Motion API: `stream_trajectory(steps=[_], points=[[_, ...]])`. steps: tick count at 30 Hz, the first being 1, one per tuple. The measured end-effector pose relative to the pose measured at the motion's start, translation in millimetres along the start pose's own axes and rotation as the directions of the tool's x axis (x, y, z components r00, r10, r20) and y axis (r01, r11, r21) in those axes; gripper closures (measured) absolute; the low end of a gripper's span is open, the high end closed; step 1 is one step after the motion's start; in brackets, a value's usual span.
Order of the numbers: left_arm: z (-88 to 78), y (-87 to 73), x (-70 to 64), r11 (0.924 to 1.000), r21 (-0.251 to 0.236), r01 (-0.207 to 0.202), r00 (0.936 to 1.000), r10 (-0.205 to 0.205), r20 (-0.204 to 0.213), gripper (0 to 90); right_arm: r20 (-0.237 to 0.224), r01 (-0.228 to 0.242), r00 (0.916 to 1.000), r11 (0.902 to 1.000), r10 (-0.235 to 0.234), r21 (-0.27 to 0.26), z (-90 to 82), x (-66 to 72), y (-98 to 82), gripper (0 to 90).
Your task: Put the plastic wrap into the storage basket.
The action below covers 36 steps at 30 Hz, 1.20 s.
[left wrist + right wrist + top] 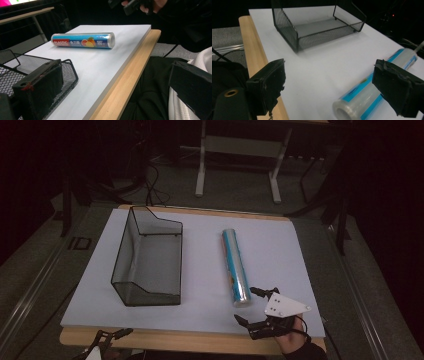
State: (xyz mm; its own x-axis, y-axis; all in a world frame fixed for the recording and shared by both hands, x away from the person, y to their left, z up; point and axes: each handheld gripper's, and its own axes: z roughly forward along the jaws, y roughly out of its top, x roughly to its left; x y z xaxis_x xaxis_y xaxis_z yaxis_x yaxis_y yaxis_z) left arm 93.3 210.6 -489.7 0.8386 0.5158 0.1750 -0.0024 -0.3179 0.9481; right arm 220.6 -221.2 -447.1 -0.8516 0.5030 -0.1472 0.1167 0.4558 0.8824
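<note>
A shiny roll of plastic wrap (236, 268) lies flat on the white board (280, 245) that covers the bench (175, 340). It lies on the right side, running from far to near, and its near end is just beside the right gripper (254, 306). That gripper's jaws are wide apart and hold nothing. In the right gripper view the roll's open end sits by one jaw, not yet between the two.

On the left side of the board stands a black wire basket (150, 260). It is empty, and it is well apart from the roll.

The left gripper (112, 336) waits low at the near left edge of the bench. Its jaws are apart too, with nothing in them.

It looks like the step now is reaching for the roll. Next, the right gripper should slide over so the roll sits between its jaws, then squeeze. The roll is round and smooth, so it could roll away if bumped.
</note>
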Motion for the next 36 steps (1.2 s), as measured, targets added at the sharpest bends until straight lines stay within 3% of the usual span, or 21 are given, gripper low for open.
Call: stream_trajectory(steps=[7,13,16,17,24,30,36], points=[[1.0,-0.2,0.3,1.0,0.002,0.0,1.0,0.0,0.001,0.1,0.019,0.016,0.9997,0.9999,-0.016,-0.007,0.9,-8.1,18.8,10.1],[0.8,-0.1,0.2,1.0,-0.002,0.003,1.0,-0.003,0.003,0.1,0.025,-0.019,0.9995,0.9998,0.019,0.004,10.4,-20.8,30.8,8.5],[0.8,-0.2,0.3,1.0,-0.002,0.004,1.0,-0.004,0.004,0.1,0.044,-0.023,0.9988,0.9997,0.023,0.005,16.0,-28.7,36.8,8.3],[0.8,-0.2,0.3,1.0,-0.002,0.004,1.0,-0.004,0.004,0.1,0.075,-0.028,0.9968,0.9996,0.028,0.006,18.1,-31.5,39.0,8.4],[0.9,-0.1,-0.1,1.0,-0.002,0.002,1.0,-0.002,0.005,0.1,0.099,-0.075,0.9925,0.9967,0.071,0.031,30.9,-55.0,52.4,8.2],[0.6,0.1,-0.4,1.0,0.001,-0.001,1.0,0.001,0.006,0.1,0.145,-0.119,0.9832,0.9918,0.111,0.046,42.7,-74.5,60.5,8.2],[0.4,0.3,-0.5,1.0,-0.001,-0.002,1.0,0.002,0.008,0.1,0.181,-0.185,0.969,0.979,0.168,0.085,59.4,-90.9,59.2,8.4]])
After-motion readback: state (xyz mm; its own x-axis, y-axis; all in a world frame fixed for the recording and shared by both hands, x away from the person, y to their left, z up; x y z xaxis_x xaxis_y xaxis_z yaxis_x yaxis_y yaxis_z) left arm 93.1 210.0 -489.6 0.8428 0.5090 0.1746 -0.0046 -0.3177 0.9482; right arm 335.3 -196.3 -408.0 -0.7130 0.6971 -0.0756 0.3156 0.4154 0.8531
